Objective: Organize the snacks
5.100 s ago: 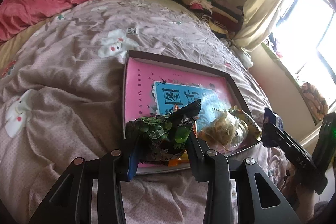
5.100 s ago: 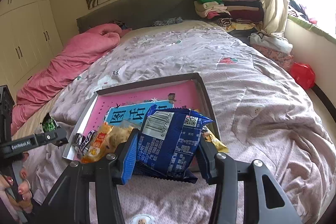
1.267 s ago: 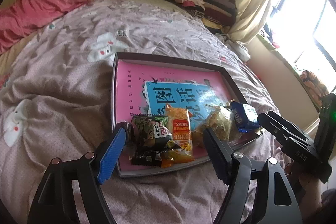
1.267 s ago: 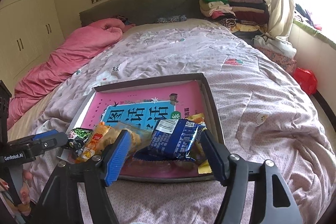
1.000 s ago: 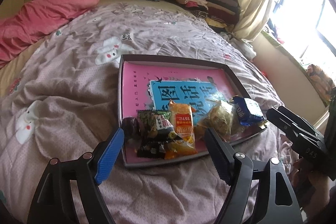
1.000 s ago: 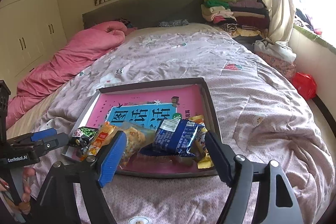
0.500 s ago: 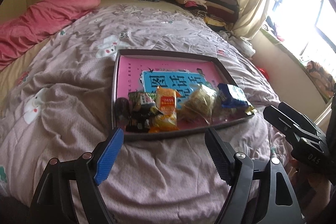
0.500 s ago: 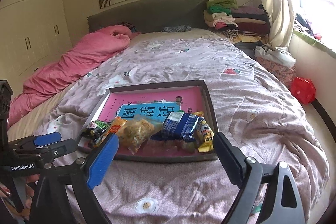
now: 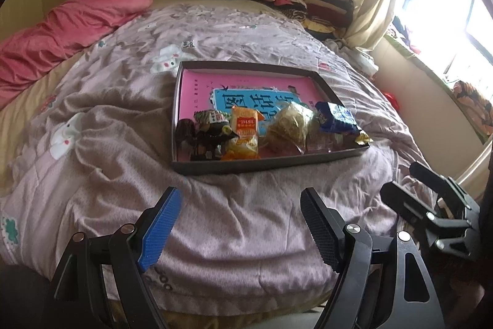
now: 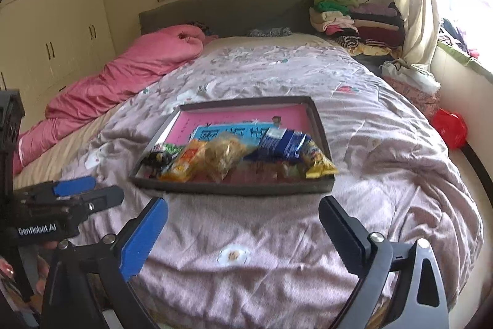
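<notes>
Both grippers have drawn back off the tray (image 9: pixel 265 167) to the bed's foot edge, left gripper (image 9: pixel 238 224) apart and empty, right gripper (image 10: pixel 243 232) opening, nothing between. Snacks (image 10: pixel 228 158) line the tray's near edge, straight ahead of both.

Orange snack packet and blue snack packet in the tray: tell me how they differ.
The orange snack packet lies left of the row's middle; the blue snack packet lies near its right end. The orange one shows a red and white label; the blue one shows white print panels. The orange one looks narrower. Both lie loose in the tray on the bed, with neither gripper touching them.
</notes>
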The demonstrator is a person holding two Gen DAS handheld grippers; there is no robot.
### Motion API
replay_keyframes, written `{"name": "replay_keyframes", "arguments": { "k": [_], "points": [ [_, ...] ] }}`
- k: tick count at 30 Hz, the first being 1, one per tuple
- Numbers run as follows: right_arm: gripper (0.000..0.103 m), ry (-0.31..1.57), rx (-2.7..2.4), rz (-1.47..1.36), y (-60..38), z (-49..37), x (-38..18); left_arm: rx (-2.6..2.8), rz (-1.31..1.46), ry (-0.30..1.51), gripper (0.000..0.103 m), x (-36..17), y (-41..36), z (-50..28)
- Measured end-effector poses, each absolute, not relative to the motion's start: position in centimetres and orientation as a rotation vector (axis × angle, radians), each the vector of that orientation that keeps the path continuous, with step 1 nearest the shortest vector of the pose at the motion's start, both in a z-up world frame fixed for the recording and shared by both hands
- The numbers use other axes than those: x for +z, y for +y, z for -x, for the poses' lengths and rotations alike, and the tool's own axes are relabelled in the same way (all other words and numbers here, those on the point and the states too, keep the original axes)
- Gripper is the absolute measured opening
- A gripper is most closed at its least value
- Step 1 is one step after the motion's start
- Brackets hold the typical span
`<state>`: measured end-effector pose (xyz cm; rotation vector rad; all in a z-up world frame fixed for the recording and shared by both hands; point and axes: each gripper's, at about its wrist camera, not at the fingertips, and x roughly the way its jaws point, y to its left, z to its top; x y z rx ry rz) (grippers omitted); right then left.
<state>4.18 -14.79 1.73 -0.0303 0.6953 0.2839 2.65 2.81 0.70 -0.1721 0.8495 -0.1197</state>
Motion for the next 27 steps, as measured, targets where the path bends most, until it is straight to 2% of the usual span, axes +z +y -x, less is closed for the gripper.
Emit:
{"name": "replay_keyframes", "arguments": {
  "k": [27],
  "points": [
    [0.100,0.722,0.241,0.023,-15.3,-2.6,0.4,-0.095,0.140,0.868,0.081,0.2,2.3,-1.9]
  ]
}}
